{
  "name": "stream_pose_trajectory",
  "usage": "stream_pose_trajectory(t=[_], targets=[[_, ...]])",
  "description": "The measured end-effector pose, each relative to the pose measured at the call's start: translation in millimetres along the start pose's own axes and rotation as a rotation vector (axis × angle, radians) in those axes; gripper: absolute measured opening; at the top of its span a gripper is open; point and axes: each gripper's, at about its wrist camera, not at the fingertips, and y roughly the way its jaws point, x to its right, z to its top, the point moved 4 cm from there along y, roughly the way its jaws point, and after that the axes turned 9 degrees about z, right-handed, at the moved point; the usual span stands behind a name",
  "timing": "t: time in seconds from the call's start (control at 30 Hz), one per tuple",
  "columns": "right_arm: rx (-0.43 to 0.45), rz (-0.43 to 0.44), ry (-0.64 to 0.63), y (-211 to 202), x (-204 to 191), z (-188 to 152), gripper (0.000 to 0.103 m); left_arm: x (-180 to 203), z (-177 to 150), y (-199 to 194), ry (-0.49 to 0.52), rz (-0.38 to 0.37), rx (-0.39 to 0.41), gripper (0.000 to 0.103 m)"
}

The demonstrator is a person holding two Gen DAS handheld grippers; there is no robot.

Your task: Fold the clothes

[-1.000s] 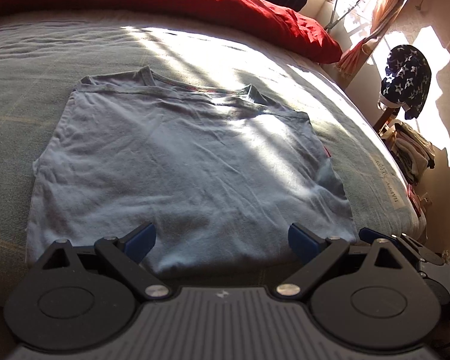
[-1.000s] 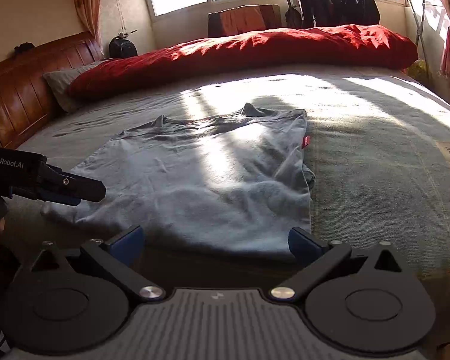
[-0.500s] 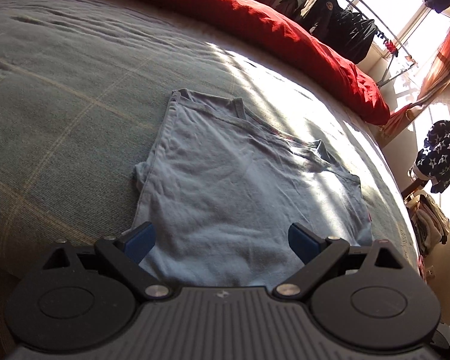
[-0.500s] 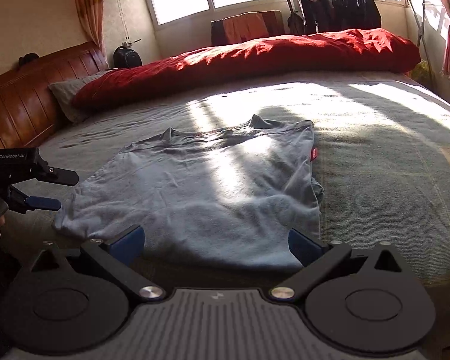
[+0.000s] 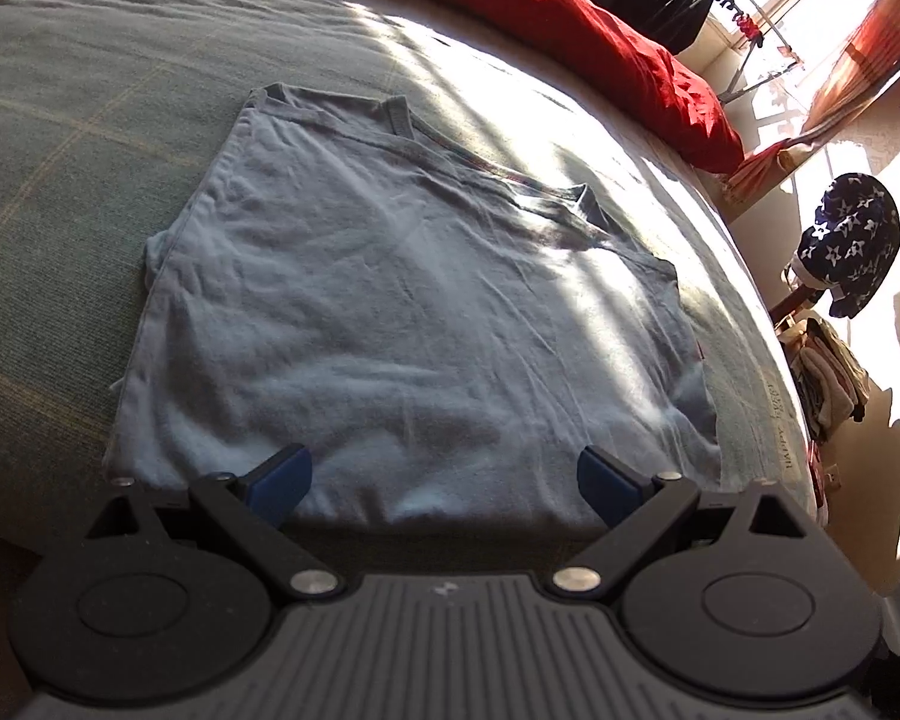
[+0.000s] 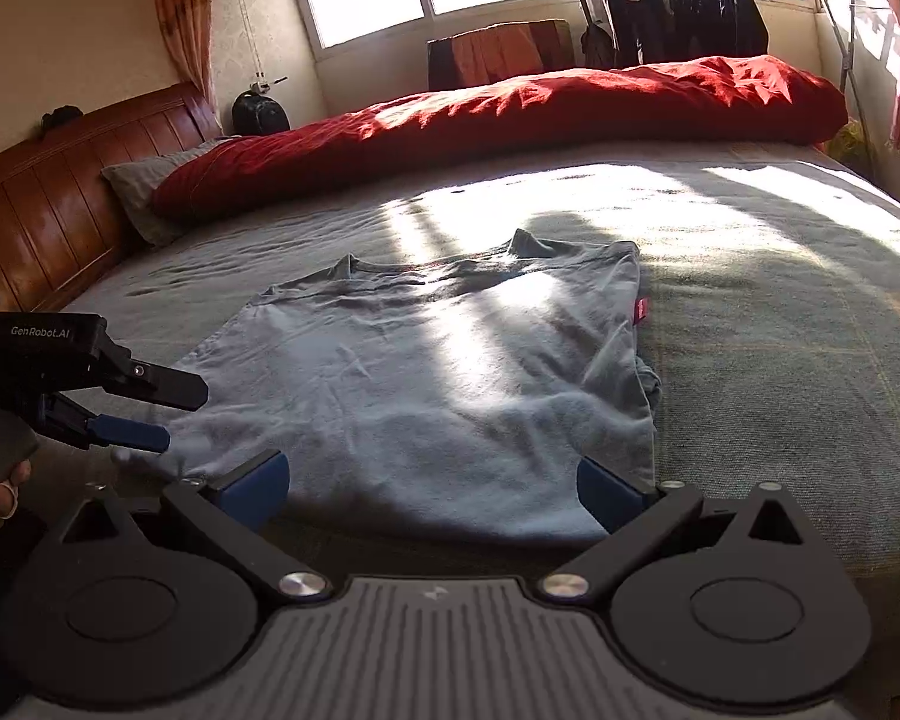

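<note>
Now the left gripper (image 6: 150,411) is sitting nearer the blue shirt (image 5: 414,324) than half a second ago, its jaws spread wide at the shirt's near left corner, gripping nothing. Meanwhile the right gripper (image 6: 435,495) is hanging open and empty over the near hem. Shirt is lying flat on the bed (image 6: 780,312), sleeves folded in.

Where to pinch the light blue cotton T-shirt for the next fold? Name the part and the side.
Grip the light blue cotton T-shirt at its two near hem corners, coming in low from the bed's near edge. The shirt lies flat with the hem nearest both open grippers: left gripper to the left corner, right gripper to the right. That is probably the easiest hold.
</note>
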Motion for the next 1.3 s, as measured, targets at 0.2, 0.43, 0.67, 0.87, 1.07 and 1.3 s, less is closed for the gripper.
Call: stream_pose_trajectory(t=[0.2, 0.43, 0.67, 0.87, 1.07, 1.3], targets=[[0.008, 0.026, 0.002, 5.7, 1.1, 2.0, 0.103, 5.6, 6.7, -10.2, 0.009, -0.008, 0.044, 0.095], [-0.067, 0.056, 0.020, 34.4, 2.3, -10.8, 0.103, 11.1, 5.3, -8.2, 0.024, -0.023, 0.047, 0.095], [-0.017, 0.025, -0.003, 23.1, 12.6, 4.8, 0.103, 7.5, 8.0, -3.7, 0.041, -0.005, 0.052, 0.095], [0.014, -0.041, -0.033, 55.3, 37.4, 35.0, 0.103, 3.4, 12.2, -12.4, 0.069, 0.018, 0.081, 0.095], [-0.010, -0.055, 0.016, 57.0, 50.5, 32.9, 0.103, 1.4, 22.2, -17.4, 0.121, 0.027, 0.122, 0.095], [-0.041, 0.030, -0.051, 69.4, 10.7, 32.0, 0.103, 8.8, 43.2, 0.3, 0.210, 0.018, 0.177, 0.095]])
